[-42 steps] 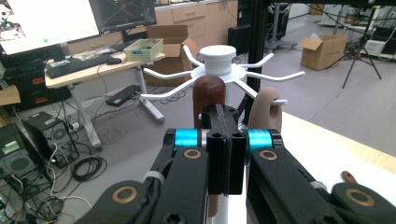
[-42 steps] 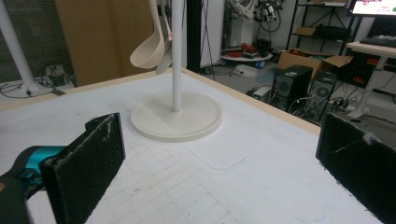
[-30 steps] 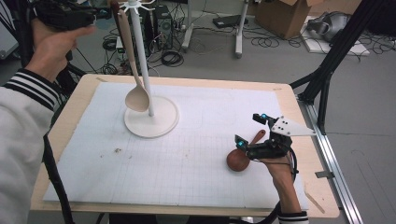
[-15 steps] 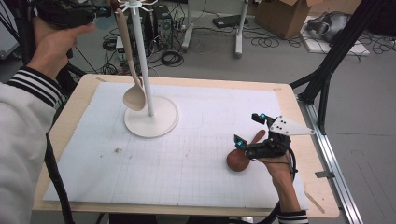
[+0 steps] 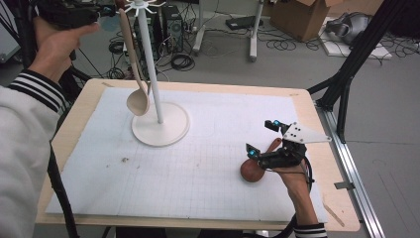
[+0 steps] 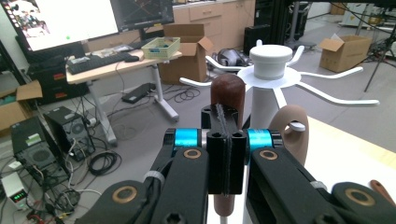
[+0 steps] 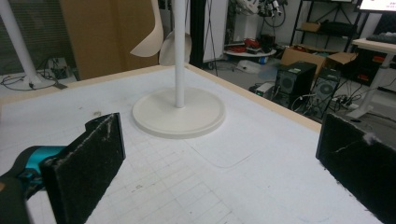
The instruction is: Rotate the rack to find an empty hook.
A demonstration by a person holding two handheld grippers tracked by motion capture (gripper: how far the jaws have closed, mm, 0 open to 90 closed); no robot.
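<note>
Little has shifted: left gripper (image 6: pixel 226 140), jaws pinching dark wooden handle (image 6: pixel 228 95), beside rack (image 6: pixel 270 60). Right gripper (image 7: pixel 224 158) spread. Align handle's hole with a prong before lowering.

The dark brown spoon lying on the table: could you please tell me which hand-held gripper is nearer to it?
Right. The right hand-held gripper hovers open just above the dark brown spoon, while the left hand-held gripper is far off, up by the white stand's top.

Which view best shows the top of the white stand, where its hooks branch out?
The left gripper view: the stand's cap and radiating hooks sit close and sharp. The high view catches the top small at its edge; the right gripper view shows pole and base.
</note>
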